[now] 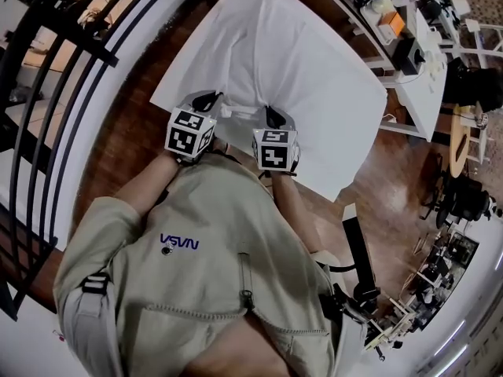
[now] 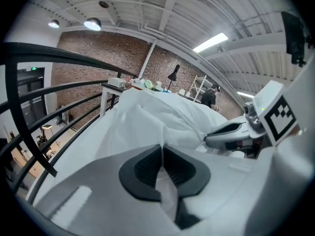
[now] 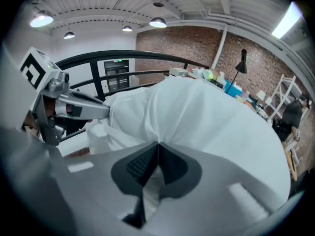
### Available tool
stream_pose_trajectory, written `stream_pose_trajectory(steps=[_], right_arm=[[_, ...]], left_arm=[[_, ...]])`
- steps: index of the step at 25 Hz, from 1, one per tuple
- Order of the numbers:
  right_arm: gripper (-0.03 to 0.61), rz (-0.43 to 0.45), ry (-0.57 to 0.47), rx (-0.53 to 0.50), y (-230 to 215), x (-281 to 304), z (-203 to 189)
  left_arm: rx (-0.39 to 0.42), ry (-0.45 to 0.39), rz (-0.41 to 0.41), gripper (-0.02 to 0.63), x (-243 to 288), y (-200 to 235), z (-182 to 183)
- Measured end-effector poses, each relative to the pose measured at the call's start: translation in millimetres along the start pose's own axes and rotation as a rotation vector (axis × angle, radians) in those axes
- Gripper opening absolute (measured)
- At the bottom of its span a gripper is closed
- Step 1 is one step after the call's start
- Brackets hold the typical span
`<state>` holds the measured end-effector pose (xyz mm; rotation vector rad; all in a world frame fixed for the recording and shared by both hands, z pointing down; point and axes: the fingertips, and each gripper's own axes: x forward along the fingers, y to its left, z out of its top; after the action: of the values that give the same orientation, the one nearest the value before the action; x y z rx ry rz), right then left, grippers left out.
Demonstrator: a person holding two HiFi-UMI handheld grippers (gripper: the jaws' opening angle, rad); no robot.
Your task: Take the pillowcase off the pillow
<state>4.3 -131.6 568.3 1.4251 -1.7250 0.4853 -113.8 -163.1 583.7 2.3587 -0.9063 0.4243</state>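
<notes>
Brown wooden boards [image 1: 130, 132] run under the work, with a black metal railing [image 1: 47, 69] curving round at 9 o'clock in the head view. On the boards lies the white fabric pillowcase [image 1: 283, 61], still filled by the pillow I cannot see inside it. It is a plump rectangle whose long axis runs from the grippers out toward 1 o'clock. Its cloth looks thin and soft, and it is creased into gathers at the near short edge.

Both grippers are on that edge, side by side. The left gripper [image 2: 162, 165] is clamped tight on a fold of the white cloth, and the right gripper [image 3: 157, 162] is pinched on another fold just beside it at 3 o'clock. Neither is nearer.

My guess is the case must come back toward 6 o'clock, along that axis, and nothing holds the pillow down.
</notes>
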Motion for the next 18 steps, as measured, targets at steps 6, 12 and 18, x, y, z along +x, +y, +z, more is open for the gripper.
stream_pose_trajectory(steps=[6,12,18], right_arm=[[0.010,0.048,-0.031,-0.014,0.6,2.9,9.2],[0.150,0.125,-0.106,-0.172,20.9,-26.4,49.5],[0.152,0.217,-0.295,-0.506,70.8,-54.2,121.9]], left_arm=[[-0.025,-0.038,-0.058,0.014,-3.6,-4.0,3.1],[-0.017,-0.078,-0.078,0.014,-8.5,-8.5,14.2],[-0.014,-0.101,-0.086,0.014,-10.7,-12.3,22.4]])
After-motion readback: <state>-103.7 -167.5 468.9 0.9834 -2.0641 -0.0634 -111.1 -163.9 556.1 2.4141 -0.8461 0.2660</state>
